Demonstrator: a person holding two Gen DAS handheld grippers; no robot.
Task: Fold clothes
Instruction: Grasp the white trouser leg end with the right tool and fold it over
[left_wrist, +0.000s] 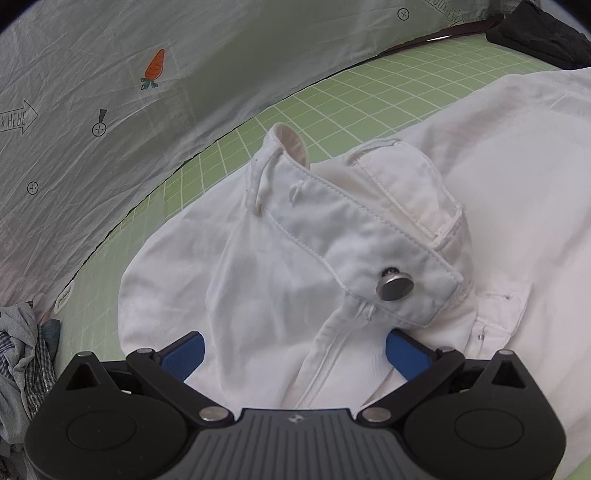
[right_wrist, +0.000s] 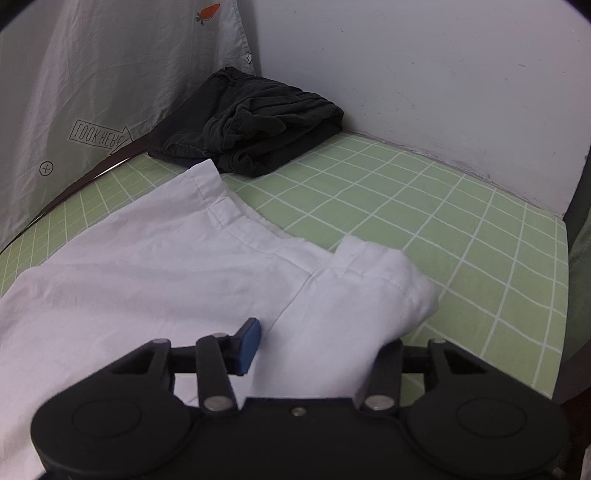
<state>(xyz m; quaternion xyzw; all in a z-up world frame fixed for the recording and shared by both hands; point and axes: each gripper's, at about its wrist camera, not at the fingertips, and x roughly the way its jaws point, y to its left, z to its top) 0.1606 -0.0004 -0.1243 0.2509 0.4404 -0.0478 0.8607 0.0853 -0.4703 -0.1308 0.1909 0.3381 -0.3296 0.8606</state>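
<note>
1. Left gripper (left_wrist: 293, 352), black with blue pads, stands spread wide over the fly of the white cotton trousers (left_wrist: 332, 236); its pads straddle the cloth and clamp nothing.
2. Right gripper (right_wrist: 317, 343) works the hem end: one blue pad (right_wrist: 248, 345) shows, the other sits under a white fold, so I judge it is pinching the trouser leg (right_wrist: 369, 295).
3. Trousers lie spread on the green checked sheet (right_wrist: 424, 221), hems toward the far corner near a crumpled black garment (right_wrist: 251, 125).
4. Step in hand, I reckon: taking hold at both ends for the first fold.
5. Next, the left needs a firm bite on the stiff, stitched waistband (left_wrist: 354, 225) beside the round metal button (left_wrist: 395, 284).
</note>
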